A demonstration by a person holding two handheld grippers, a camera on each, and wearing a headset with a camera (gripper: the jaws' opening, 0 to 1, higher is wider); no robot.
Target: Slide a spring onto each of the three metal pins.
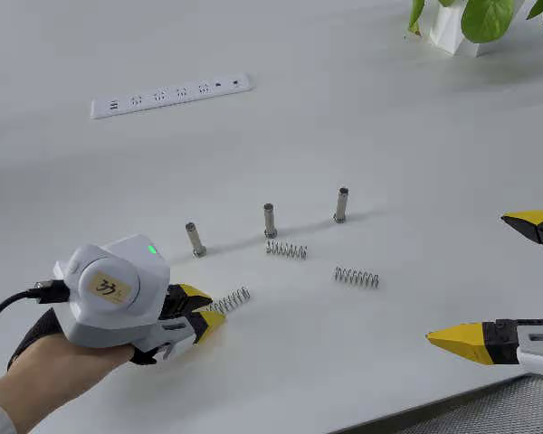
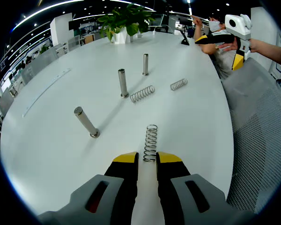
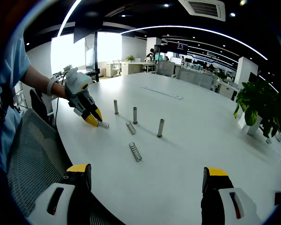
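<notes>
Your left gripper view shows what the head view hides: the near end of the spring (image 2: 151, 140) sits between the yellow tips of your left gripper (image 2: 147, 157). The jaws are drawn narrow, but you cannot tell whether they pinch it. The spring lies flat on the table (image 2: 47, 154), its long axis running straight up the frame. In the head view it points upper right, below the three upright pins (image 1: 270, 220). At that view's right edge, your right gripper (image 1: 493, 276) has its jaws spread wide, holding nothing.
</notes>
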